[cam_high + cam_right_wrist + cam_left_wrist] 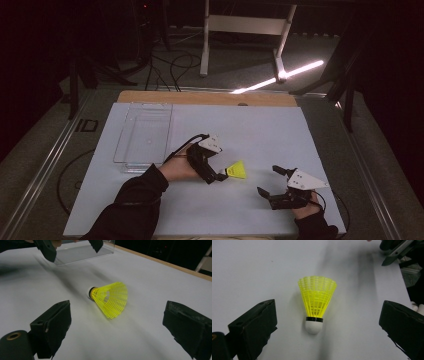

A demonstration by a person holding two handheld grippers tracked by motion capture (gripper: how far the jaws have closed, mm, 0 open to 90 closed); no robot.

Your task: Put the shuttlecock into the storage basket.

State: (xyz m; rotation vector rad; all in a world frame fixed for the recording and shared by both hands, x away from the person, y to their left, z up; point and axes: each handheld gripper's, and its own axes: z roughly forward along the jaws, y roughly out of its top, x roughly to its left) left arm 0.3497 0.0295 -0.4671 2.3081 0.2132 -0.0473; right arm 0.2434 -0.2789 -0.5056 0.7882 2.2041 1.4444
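Note:
A yellow shuttlecock (237, 170) with a white cork lies on its side on the white mat. In the left gripper view the shuttlecock (317, 302) rests on the mat between the wide-apart jaws, cork toward the camera. My left gripper (218, 175) is open, right at the cork end and not touching it. My right gripper (267, 180) is open too, a short way to the right of the skirt. In the right gripper view the shuttlecock (110, 298) lies ahead of the jaws, skirt facing them, and the left gripper (72, 246) hovers behind it.
A clear plastic tray (145, 135) stands at the back left of the white mat (260, 125); its wall (82, 251) also rises behind the shuttlecock in the right gripper view. The table's wooden edge (210, 97) runs along the far side. Cables and a stand sit on the floor beyond.

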